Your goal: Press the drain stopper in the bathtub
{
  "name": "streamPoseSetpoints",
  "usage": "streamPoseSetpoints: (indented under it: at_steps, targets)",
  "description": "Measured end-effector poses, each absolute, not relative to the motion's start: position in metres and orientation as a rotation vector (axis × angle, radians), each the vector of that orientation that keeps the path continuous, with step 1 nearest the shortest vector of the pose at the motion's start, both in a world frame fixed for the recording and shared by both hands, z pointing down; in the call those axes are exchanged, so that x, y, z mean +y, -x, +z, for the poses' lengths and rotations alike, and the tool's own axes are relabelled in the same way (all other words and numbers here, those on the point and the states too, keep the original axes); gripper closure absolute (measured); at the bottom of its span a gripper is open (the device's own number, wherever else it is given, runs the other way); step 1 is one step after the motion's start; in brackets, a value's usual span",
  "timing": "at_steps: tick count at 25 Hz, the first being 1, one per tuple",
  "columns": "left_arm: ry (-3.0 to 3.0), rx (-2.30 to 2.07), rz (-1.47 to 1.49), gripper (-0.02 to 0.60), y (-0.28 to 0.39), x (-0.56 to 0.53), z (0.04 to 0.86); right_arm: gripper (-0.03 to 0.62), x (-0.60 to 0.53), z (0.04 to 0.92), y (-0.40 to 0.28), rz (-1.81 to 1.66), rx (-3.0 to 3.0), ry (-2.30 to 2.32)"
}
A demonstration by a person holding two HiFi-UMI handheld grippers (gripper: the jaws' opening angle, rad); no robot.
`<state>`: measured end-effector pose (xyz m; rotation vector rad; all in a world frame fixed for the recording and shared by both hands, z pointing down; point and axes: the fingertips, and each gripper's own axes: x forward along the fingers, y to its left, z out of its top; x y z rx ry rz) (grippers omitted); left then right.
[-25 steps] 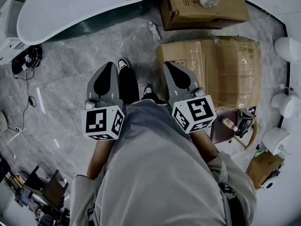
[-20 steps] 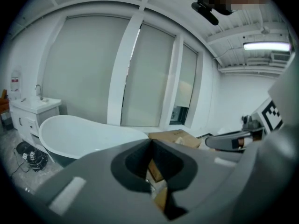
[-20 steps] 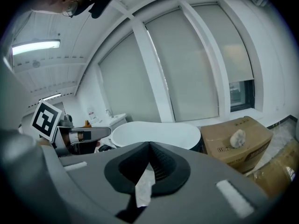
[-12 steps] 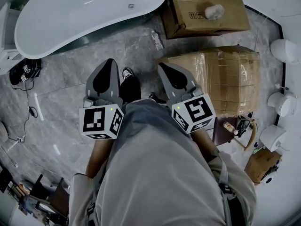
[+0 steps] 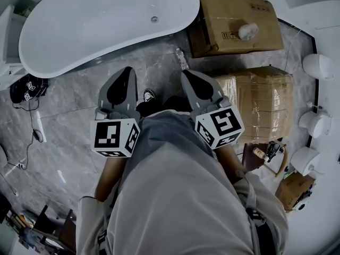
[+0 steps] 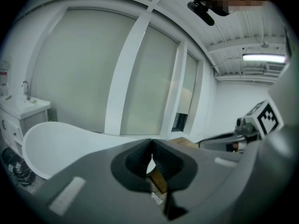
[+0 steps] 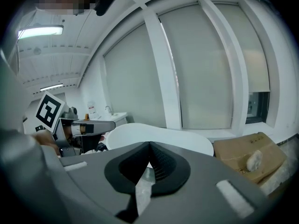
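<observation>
A white oval bathtub [image 5: 95, 23] lies across the top of the head view, with a small round drain stopper [image 5: 154, 19] in its floor near the right end. The tub's rim shows as a white curve in the left gripper view [image 6: 56, 136] and the right gripper view [image 7: 154, 136]. Both grippers are held at waist height over the marble floor, well short of the tub. My left gripper [image 5: 126, 70] is shut with nothing in it, tips meeting [image 6: 151, 146]. My right gripper [image 5: 186, 74] is likewise shut and empty [image 7: 149, 148].
A cardboard box [image 5: 239, 20] with a pale fuzzy lump on it stands right of the tub. A wrapped carton [image 5: 263, 102] sits below it. A plastic bottle [image 5: 181, 59] lies on the floor near the tub. Toilets [image 5: 317, 65] line the right edge; cables [image 5: 26, 89] lie at left.
The view has advanced toward the bathtub: tub, drain stopper and boxes have slid lower in the head view. Both grippers stay shut and in the same pose.
</observation>
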<state>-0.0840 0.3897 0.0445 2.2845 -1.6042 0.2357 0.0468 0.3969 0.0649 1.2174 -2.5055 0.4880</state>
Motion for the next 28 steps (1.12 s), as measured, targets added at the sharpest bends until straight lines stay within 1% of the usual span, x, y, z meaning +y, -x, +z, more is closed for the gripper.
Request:
streamPoseSetpoints:
  at_steps: [7, 13, 24, 28]
  targets:
    - [-2.279, -1.593, 0.245, 0.581, 0.1, 0.362, 0.048, 0.599, 0.359, 0.066, -0.036, 0.48, -2.492, -1.227]
    - [-2.27, -1.584, 0.256, 0.581, 0.098, 0.321, 0.055, 0.599, 0.312, 0.072, -0.033, 0.488, -2.505, -1.207]
    - [-2.197, -1.605, 0.245, 0.581, 0.08, 0.183, 0.054, 0.599, 0.168, 0.081, -0.039, 0.514, -2.565, -1.081]
    - [-2.181, -1.604, 0.274, 0.581, 0.06, 0.135, 0.058, 0.597, 0.113, 0.082, -0.051, 0.53, -2.59, -1.044]
